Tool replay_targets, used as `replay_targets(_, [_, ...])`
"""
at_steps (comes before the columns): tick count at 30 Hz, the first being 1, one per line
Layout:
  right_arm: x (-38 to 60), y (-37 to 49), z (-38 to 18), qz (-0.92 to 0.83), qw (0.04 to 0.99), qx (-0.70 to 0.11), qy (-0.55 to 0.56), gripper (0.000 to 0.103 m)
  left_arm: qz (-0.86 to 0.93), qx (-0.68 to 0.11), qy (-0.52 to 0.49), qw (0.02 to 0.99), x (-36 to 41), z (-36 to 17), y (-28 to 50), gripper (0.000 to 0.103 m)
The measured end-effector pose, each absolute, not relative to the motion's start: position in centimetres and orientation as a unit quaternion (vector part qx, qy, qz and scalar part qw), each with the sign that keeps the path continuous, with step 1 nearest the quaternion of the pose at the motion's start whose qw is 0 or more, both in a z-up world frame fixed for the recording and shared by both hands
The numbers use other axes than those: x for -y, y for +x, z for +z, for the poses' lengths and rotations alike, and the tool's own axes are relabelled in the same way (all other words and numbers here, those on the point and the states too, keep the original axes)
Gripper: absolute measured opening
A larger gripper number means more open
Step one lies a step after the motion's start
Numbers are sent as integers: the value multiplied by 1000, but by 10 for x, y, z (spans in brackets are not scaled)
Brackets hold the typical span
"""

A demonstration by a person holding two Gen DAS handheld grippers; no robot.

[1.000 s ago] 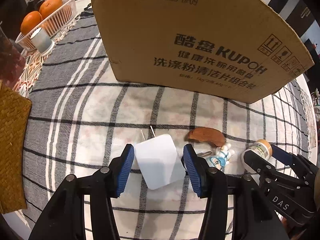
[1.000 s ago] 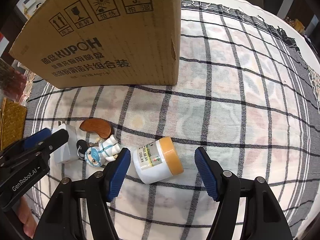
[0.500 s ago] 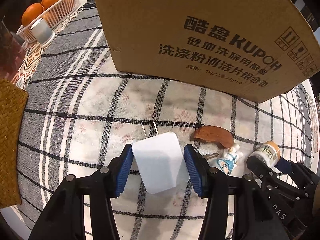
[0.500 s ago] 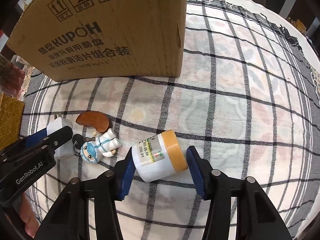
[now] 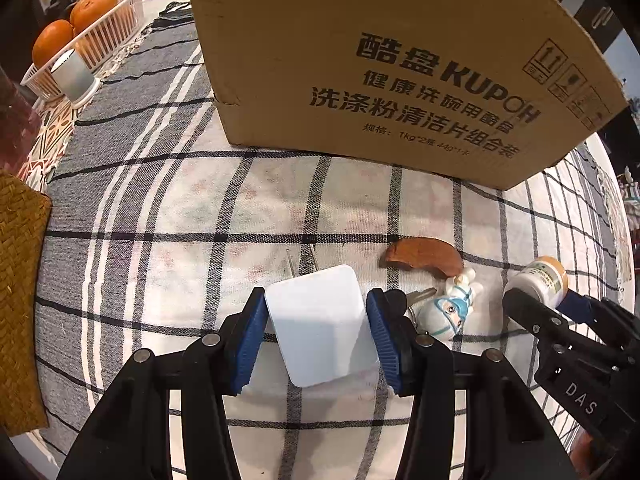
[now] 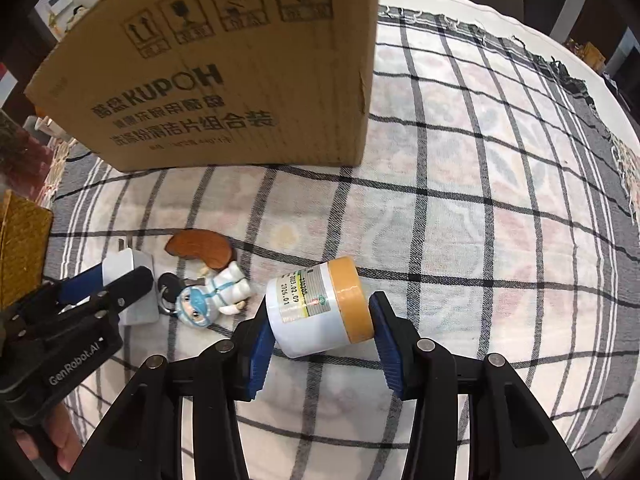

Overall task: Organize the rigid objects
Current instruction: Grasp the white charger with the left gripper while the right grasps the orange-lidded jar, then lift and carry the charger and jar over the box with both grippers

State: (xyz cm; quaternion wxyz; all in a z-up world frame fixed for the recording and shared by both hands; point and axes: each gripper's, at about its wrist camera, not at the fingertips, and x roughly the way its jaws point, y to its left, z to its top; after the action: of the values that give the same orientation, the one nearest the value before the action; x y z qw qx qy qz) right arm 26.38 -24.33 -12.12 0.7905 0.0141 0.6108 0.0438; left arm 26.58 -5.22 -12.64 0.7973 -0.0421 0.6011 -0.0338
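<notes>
In the left wrist view, the left gripper (image 5: 316,334) is clamped on the white charger (image 5: 322,326), whose prongs point toward the cardboard box (image 5: 380,64) at the far side of the checked tablecloth (image 5: 160,208). It should lift straight up, so the prongs do not catch the cloth. In the right wrist view, the right gripper (image 6: 318,334) is closing on the lying bottle (image 6: 320,310), both pads touching it. The bottle is round, so a firm hold before lifting seems wise, away from the figurine (image 6: 214,296).
</notes>
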Motion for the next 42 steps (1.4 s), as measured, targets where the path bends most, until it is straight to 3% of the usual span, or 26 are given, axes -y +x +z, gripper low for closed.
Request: replay_targets(42, [210,253,-32,87,849,-520,15,47,-102,-487,-56,865,28,-33,244,46])
